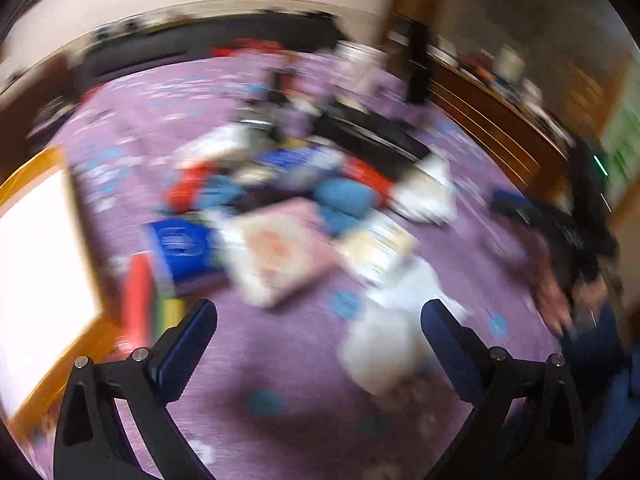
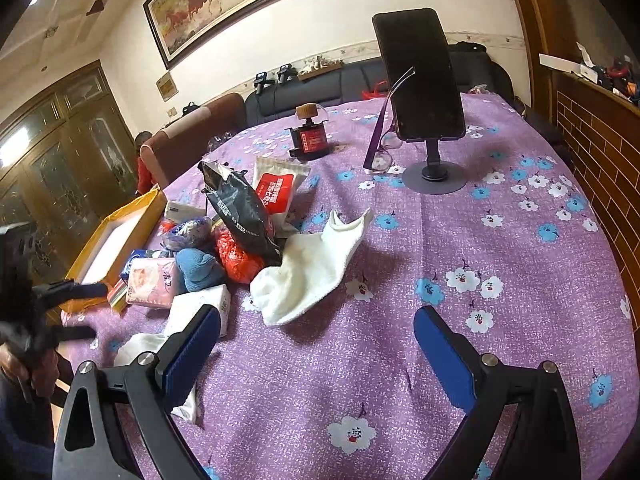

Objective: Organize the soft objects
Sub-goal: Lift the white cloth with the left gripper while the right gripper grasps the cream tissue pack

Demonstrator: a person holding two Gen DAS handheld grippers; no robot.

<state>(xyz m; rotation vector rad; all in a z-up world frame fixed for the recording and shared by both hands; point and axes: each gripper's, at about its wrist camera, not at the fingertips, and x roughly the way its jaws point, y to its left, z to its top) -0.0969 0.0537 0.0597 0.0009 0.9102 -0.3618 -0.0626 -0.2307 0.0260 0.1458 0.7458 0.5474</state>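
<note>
Hanging above the table, the right gripper [image 2: 316,328] has its jaws spread wide with nothing between them, over bare purple flowered tablecloth [image 2: 480,264]. Just ahead of it a white sock [image 2: 308,268] lies crumpled, touching a pile of soft things toward the table's left edge: a black foil bag [image 2: 244,212] leaning upright, a red-labelled white packet [image 2: 278,188] behind it, a red plastic bag [image 2: 236,256], a blue knitted item [image 2: 202,268], a pink tissue pack [image 2: 152,280] and a white tissue pack [image 2: 200,308]. A second white cloth [image 2: 138,346] lies by the gripper's left finger. At the left edge sits an open yellow box [image 2: 116,240] with a white inside. Farther back stand a phone on a stand [image 2: 424,80], purple glasses [image 2: 380,148] leaning beside it, and a small black-and-red device [image 2: 310,140].

The left wrist view is heavily blurred. The left gripper [image 1: 320,320] is also released and empty, facing the same pile, with the white cloth [image 1: 380,344] just beside its right finger.
</note>
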